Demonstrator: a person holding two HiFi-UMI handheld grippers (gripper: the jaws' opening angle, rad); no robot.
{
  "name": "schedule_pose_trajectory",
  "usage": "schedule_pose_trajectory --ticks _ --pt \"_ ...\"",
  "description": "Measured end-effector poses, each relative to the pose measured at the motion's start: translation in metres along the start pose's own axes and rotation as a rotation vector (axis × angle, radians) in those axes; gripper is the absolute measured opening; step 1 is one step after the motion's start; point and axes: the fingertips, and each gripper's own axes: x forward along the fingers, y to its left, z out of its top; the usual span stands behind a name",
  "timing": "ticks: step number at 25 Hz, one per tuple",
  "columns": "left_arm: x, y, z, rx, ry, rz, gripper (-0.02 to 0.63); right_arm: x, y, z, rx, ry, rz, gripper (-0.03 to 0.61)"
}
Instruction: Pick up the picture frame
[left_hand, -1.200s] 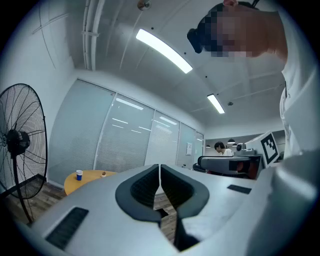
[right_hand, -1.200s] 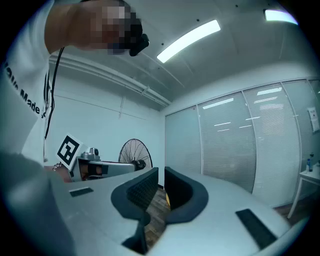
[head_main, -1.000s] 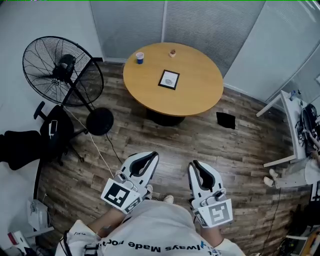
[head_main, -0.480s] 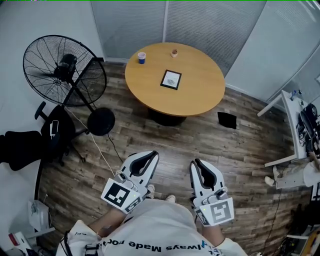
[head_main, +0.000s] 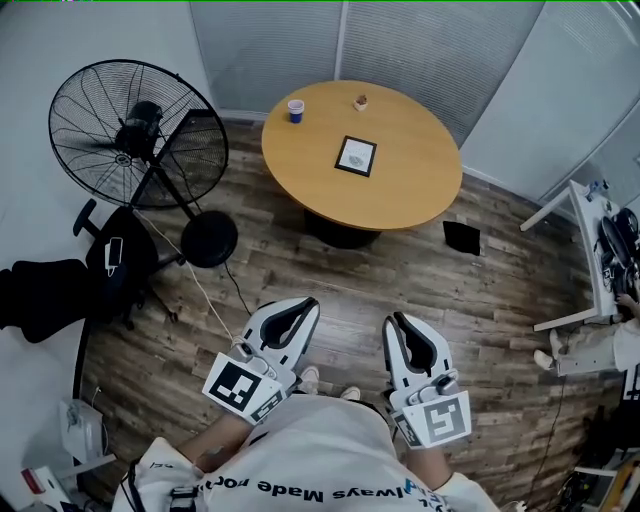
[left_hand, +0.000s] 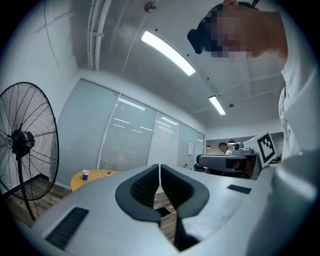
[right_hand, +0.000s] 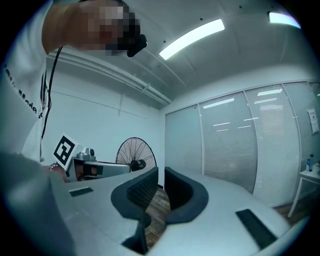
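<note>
A: Item one, the task's thing?

B: Picture frame (head_main: 356, 156), dark border, pale centre. It lies flat at about the middle of the round wooden worktop (head_main: 420, 195), touched by nothing.

A: Other entries on that worktop?

B: Two. A blue cup (head_main: 296, 110) stands upright near the far left edge. A small brown object (head_main: 360, 101), too small to identify, sits near the far edge. Both are well apart from the frame.

A: Left gripper?

B: Left gripper (head_main: 300, 306), white body, dark pads. It is held low in front of the person's white shirt (head_main: 300, 455), over the wood floor (head_main: 330, 275) and well short of the worktop. Its own view shows the pads pressed together at the tips, with nothing between them.

A: Right gripper?

B: Right gripper (head_main: 397, 322), same make, just beside the left one and parallel to it. Its pads are drawn together with only a thin slit showing, and it is empty. It is also well apart from the frame.

A: Surroundings?

B: A large black pedestal fan (head_main: 120, 130) stands on the floor left of the worktop. A black chair (head_main: 60, 290) is nearer, at the left. A small black square (head_main: 461, 237) lies on the floor by the worktop's right side. A white desk (head_main: 585, 230) is at the far right.
</note>
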Motion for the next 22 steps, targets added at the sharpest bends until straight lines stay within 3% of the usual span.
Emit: schedule_pose_trajectory --ticks 13,22 --pt "-0.014 0.035 -0.007 -0.017 0.017 0.003 0.034 0.030 0.022 -0.013 0.006 0.033 -0.004 0.060" --pt "0.003 0.051 -0.011 -0.015 0.032 0.001 0.034 0.048 0.006 -0.018 0.014 0.032 -0.021 0.060"
